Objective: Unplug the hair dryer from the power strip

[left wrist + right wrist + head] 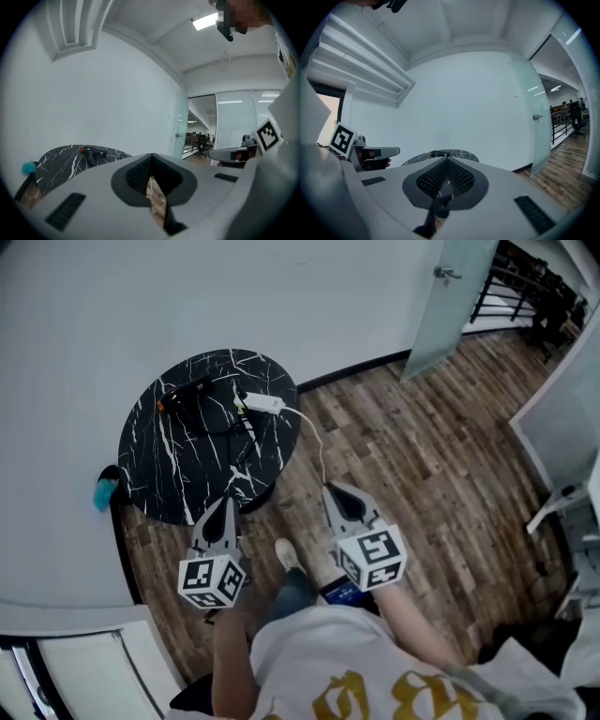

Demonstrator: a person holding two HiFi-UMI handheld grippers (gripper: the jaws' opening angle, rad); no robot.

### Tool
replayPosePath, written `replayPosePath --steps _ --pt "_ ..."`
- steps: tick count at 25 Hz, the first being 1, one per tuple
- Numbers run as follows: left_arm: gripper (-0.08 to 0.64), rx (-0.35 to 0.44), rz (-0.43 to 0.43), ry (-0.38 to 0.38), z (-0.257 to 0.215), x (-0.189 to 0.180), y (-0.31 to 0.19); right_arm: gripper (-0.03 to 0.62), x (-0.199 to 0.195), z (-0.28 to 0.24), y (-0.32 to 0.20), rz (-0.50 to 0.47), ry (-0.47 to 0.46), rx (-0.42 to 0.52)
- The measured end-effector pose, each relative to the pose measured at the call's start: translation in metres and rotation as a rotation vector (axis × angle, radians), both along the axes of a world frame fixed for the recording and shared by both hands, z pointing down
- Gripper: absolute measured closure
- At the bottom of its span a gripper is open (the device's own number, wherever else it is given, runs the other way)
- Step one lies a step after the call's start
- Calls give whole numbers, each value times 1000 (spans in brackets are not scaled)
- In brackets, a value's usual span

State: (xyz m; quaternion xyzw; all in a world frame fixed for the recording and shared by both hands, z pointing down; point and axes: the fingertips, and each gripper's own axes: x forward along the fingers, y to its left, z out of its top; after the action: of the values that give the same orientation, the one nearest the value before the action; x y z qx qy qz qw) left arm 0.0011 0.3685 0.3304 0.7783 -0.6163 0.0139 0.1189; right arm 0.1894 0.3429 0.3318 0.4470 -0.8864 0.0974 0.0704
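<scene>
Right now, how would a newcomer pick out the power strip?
Find the round black marbled table by the white wall. Near its far right edge lies the power strip, a short white bar. Unlike the dark hair dryer to its left, it is white, with a white cord trailing off the table.

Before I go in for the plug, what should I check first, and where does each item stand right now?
1. Hair dryer lying on table: ok.
2. Power strip in clear view: ok.
3. Plug seated in the strip: cannot tell, too small.
4. Left gripper open to grasp: not ok, shut and empty.
5. Right gripper open: not ok, shut and empty.
6. Grippers at the strip: not ok, both short of it.
</scene>
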Motion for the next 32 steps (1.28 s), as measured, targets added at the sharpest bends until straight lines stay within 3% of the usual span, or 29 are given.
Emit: replayPosePath --steps 7,17,25,32 --pt "566 1 -12 23 12 -26 -59 594 -16 10 -56 -3 21 -9" --pt "566 -24 3 31 24 -80 -186 594 -78 18 -172 -32 40 -47" --pt "566 -95 36 67 44 -118 -281 594 -115 24 -258 6 64 -74" --pt "566 -158 88 80 76 -134 -328 594 -140 46 -304 36 103 -117"
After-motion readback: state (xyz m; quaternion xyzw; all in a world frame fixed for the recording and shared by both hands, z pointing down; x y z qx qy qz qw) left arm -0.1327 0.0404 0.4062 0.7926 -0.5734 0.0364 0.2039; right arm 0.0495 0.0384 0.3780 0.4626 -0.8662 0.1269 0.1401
